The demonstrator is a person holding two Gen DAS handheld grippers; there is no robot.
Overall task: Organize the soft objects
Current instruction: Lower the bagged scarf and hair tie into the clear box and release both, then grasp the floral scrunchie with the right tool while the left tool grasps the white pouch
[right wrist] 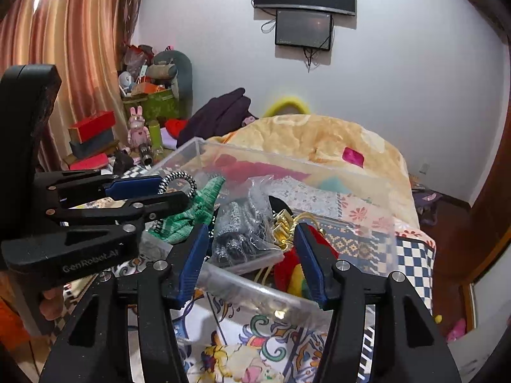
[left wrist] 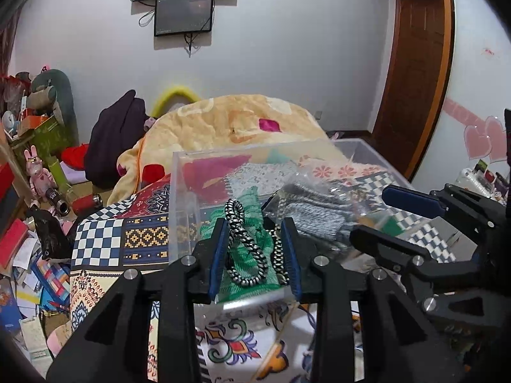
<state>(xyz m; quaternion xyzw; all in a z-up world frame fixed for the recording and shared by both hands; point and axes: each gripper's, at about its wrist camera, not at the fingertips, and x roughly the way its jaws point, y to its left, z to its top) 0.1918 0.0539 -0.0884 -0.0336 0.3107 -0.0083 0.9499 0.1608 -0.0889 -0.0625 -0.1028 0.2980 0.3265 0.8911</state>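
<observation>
Left wrist view: the left claw (left wrist: 255, 233) has its blue pads drawn in narrow, with a black-and-white braided cord loop (left wrist: 244, 245) and a green knitted piece (left wrist: 252, 255) bunched between them; whether the pads actually press on these I cannot tell. Both soft things hang over the near edge of a clear plastic bin (left wrist: 185, 191). Just to the right inside the bin lies a grey knitted item in a clear bag (left wrist: 316, 210). The bin sits on a bed with a patterned patchwork cover (left wrist: 134, 233), and a yellow blanket (left wrist: 242, 121) is heaped behind it.

In the right wrist view, the right claw (right wrist: 250, 249) stands wide apart with nothing between its pads, above the bin's near wall (right wrist: 255, 290). Beyond it lie the bagged dark knit (right wrist: 242, 223), a gold ornament (right wrist: 284, 226) and a red plush thing (right wrist: 287, 268). The left claw (right wrist: 172, 191) shows at the left.
</observation>
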